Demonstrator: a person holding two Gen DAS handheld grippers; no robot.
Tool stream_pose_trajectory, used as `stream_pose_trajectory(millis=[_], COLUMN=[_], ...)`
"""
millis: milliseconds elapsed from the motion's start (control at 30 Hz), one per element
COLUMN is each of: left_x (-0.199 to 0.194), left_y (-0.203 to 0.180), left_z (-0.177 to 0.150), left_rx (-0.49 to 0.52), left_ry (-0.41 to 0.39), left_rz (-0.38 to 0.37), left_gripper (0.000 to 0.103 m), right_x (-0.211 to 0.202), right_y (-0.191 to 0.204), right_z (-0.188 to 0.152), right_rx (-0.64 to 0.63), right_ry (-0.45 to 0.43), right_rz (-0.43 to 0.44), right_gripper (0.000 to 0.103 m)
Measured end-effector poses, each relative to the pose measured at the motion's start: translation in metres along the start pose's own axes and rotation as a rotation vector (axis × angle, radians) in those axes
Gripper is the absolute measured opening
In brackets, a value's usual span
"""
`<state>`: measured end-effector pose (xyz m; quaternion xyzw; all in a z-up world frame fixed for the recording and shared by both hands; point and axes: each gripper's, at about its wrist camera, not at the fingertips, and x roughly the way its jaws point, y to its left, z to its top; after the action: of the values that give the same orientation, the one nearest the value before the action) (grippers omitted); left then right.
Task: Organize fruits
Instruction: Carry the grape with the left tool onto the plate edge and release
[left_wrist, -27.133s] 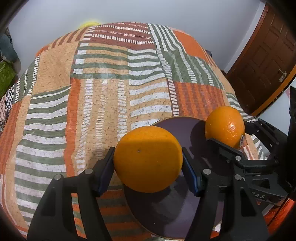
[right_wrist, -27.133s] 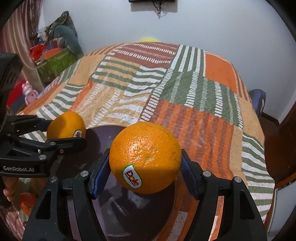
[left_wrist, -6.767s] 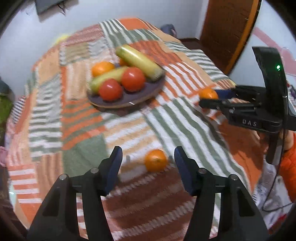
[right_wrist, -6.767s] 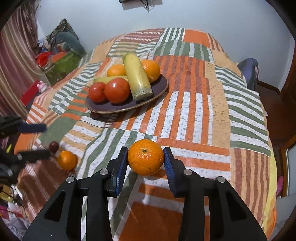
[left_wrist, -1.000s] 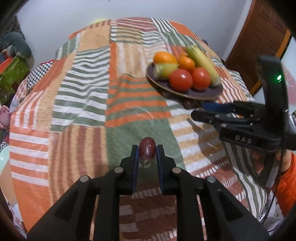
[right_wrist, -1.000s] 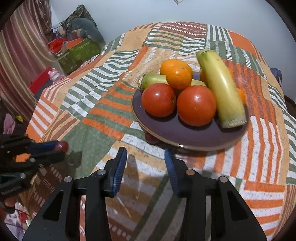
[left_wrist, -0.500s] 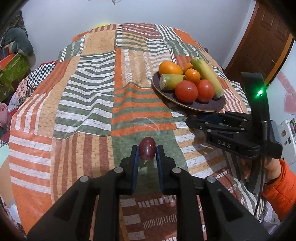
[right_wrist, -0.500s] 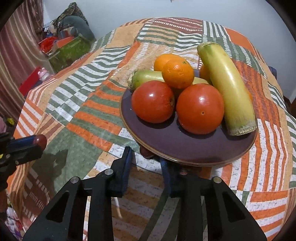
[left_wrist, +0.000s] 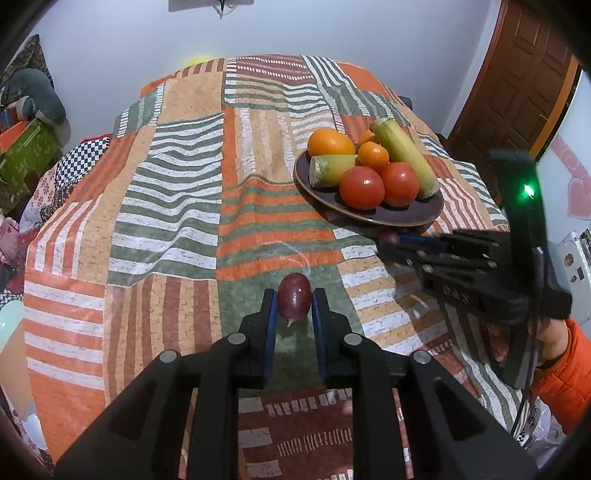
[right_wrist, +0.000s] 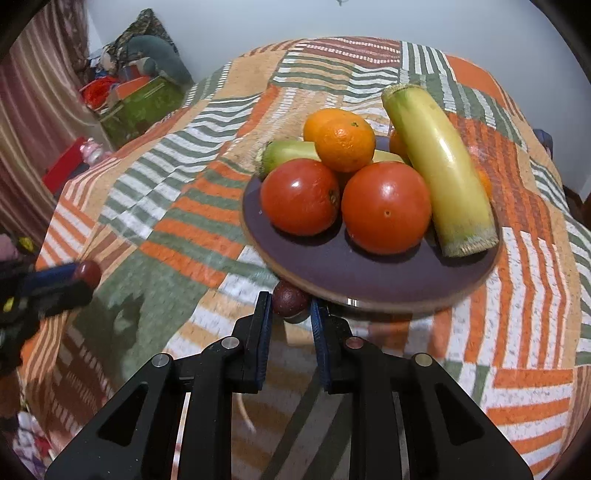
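Left tool and right tool both have their jaws closed around something small.

Two tomatoes, two grapes, one plate.

Striped orange-green bedspread, purple plate

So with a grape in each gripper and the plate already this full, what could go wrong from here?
1. The right gripper pinches a grape right at the plate rim; lifting straight up could knock the rim and tip the fruit.
2. The mandarin sits on top of the tomatoes; a nudge may roll it off.
3. The left gripper holds its grape only at the fingertips, so it could slip or get squashed.
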<state>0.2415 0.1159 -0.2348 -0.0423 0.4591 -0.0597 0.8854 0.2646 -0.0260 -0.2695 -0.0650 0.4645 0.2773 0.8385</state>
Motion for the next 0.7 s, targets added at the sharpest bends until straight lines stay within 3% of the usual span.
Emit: stream_pose_trajectory(millis=[367,700], left_x=[-0.008,-0.008], left_y=[-0.017,-0.049], left_z=[0.017,0.053], left_rx=[0.019,0.049], left_ry=[-0.028,-0.076], left_rz=[-0.009,-0.053], left_gripper=[0.018,0.018], right_x=[-0.040,-0.070], right_y=[-0.017,-0.034], right_z=[-0.009,0.002], right_rx=[0.033,0.040], right_ry=[-0.059,-0.154], right_rz=[0.044,-0.009], right_gripper=[0.019,0.019])
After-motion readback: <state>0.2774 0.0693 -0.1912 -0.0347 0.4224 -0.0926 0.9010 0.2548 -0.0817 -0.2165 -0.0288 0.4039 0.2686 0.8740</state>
